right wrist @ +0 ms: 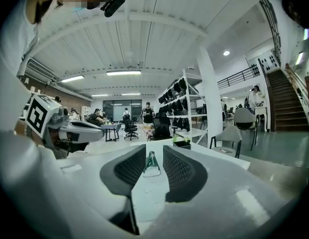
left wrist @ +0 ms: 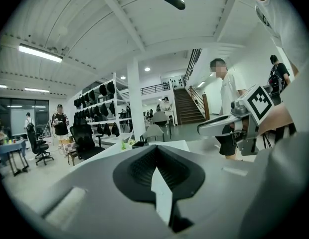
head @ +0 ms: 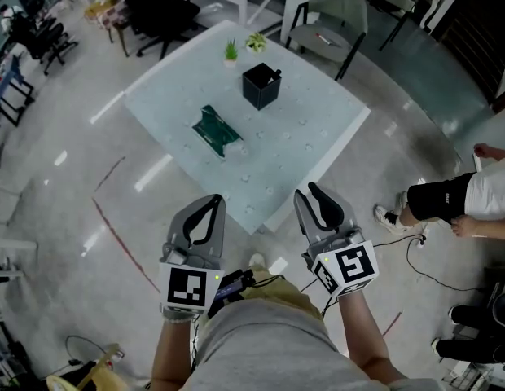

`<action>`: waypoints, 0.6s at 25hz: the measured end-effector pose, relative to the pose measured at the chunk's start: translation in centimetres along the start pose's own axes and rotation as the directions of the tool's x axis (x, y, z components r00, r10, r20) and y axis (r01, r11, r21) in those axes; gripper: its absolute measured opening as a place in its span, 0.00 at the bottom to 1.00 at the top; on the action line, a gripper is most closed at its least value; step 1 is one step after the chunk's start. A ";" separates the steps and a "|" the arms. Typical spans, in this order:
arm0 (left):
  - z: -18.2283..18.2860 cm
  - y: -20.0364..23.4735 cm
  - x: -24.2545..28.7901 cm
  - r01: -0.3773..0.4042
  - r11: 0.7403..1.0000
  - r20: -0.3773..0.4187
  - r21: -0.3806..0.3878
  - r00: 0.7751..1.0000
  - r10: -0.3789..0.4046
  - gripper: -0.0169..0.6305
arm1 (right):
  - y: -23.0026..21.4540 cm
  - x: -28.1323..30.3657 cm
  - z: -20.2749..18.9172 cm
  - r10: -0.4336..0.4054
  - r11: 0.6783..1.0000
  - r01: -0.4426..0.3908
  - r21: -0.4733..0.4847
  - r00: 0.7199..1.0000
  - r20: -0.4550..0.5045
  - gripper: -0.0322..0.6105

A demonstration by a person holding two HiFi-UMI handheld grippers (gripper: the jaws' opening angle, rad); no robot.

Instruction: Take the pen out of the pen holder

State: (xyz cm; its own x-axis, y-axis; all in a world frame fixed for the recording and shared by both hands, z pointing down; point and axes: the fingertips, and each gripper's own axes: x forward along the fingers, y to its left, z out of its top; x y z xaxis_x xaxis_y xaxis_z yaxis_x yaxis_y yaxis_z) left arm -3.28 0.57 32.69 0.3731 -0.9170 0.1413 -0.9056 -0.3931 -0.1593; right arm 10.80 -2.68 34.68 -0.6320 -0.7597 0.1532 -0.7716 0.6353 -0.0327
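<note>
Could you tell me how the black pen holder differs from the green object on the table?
The pen holder is an upright black open box; the green object is low and elongated. The pen holder has a pen in it; the green object holds nothing visible. The pen holder sits farther from the person than the green object. Both rest on the white table.

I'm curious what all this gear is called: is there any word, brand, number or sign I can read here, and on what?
No word, brand or number can be read in any view.
left gripper: its cube shows a black-and-white square pattern, no letters.
right gripper: its cube shows the same kind of pattern, no letters.
pen holder: plain black, no label seen.
</note>
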 end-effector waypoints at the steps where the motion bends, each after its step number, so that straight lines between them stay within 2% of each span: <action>1: 0.1 0.0 0.3 -0.003 1.000 -0.001 0.002 1.000 0.003 0.05 | -0.3 0.1 0.0 0.002 1.000 -0.002 0.000 1.000 0.000 0.22; 15: -0.2 1.5 3.4 0.002 1.000 -0.005 0.000 1.000 -0.002 0.05 | -2.7 2.8 0.0 -0.021 1.000 0.021 0.012 1.000 0.000 0.22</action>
State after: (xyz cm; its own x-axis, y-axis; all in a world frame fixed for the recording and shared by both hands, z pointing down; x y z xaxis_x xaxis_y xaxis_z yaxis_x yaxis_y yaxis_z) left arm -3.41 -3.13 33.10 0.3738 -0.9158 0.1466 -0.9049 -0.3948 -0.1589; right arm 11.12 -6.52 35.17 -0.6154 -0.7731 0.1534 -0.7857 0.6172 -0.0417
